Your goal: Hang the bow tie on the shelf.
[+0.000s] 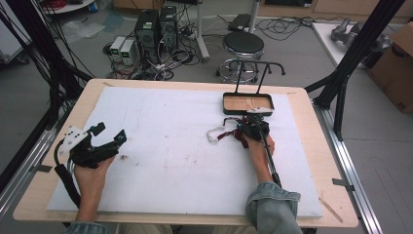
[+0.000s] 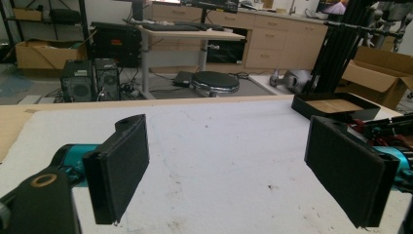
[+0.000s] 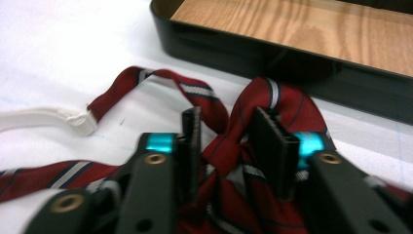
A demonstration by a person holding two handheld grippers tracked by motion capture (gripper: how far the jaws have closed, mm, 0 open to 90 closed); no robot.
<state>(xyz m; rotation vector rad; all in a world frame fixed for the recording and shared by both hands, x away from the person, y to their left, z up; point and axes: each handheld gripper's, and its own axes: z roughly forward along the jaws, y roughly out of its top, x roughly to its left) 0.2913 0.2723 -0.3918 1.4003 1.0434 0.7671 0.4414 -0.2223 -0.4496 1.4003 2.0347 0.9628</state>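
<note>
A red striped tie (image 1: pixel 228 135) with a white neck strap (image 1: pixel 213 135) lies bunched on the white foam mat, just in front of a black tray (image 1: pixel 227 104) with a wooden bottom and a tall handle. My right gripper (image 1: pixel 253 123) is down on the tie's bunched part. In the right gripper view its jaws (image 3: pixel 226 131) pinch folds of the tie (image 3: pixel 287 105), the tray wall (image 3: pixel 219 46) is close ahead and the strap (image 3: pixel 39 119) trails left. My left gripper (image 1: pixel 109 135) rests at the mat's left, jaws wide open (image 2: pixel 229 170) around nothing.
The foam mat (image 1: pixel 170 161) covers most of the wooden table (image 1: pixel 316 146). A black stool (image 1: pixel 243 45), computer towers (image 1: pixel 156 27) and cables stand on the floor beyond the far edge. Black frame posts (image 1: pixel 358 46) rise at the right, with a cardboard box (image 1: pixel 394 63) behind.
</note>
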